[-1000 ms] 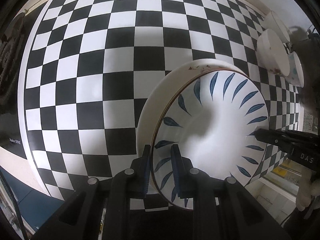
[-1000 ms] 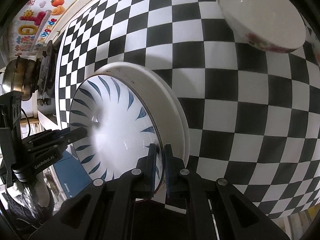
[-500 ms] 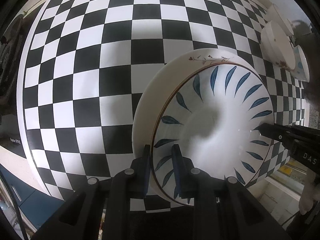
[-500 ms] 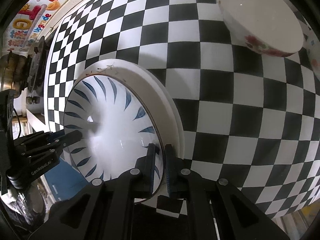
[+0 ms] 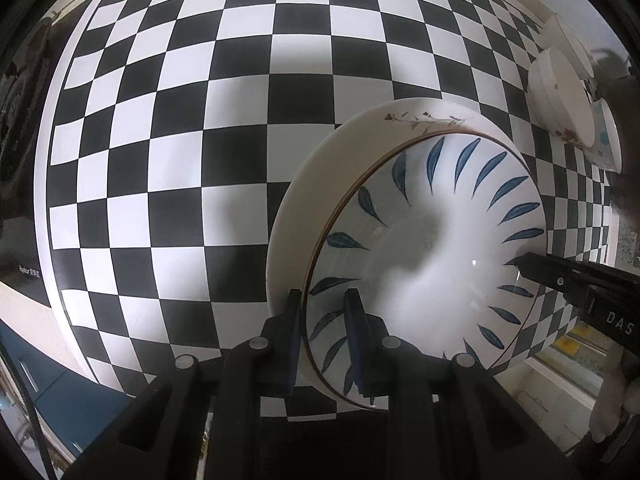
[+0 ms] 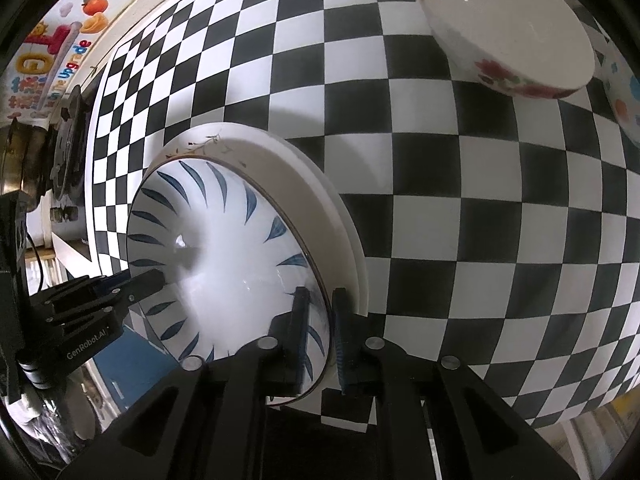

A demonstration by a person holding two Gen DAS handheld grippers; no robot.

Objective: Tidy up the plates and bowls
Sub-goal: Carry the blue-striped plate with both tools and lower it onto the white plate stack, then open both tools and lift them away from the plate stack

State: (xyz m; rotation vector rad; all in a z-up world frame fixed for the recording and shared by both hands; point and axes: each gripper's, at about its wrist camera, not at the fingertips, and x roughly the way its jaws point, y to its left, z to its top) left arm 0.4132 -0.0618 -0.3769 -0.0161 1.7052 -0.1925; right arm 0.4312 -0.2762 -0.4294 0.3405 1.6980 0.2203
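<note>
We see our left gripper (image 5: 320, 334) closed on the near rim of the blue-leaf plate (image 5: 432, 248), one finger under the rim and the other on the inside face. Our right gripper (image 6: 318, 332) is closed on the opposite rim of the same plate (image 6: 224, 256), also with one finger on each side of the edge. In the left wrist view the tip of the right gripper (image 5: 560, 280) shows at the right side of the plate, and in the right wrist view the tip of the left gripper (image 6: 132, 286) shows at its left side, so the plate lies between the two grippers. Under it there is a larger white plate (image 5: 320, 176) with a small brown twig pattern on its rim, and its border stays visible around the far side of the blue-leaf plate. We cannot tell if the two plates touch. Both are near the front edge of the checkered table (image 5: 200, 120). Toward the far right corner of the table stands a white bowl with red flowers (image 6: 504, 36), and just beside it a second bowl with blue and orange spots (image 6: 624, 92). Beyond the left edge, in the right wrist view, there is a metal pot (image 6: 16, 160) and colourful wall stickers (image 6: 52, 52).
</note>
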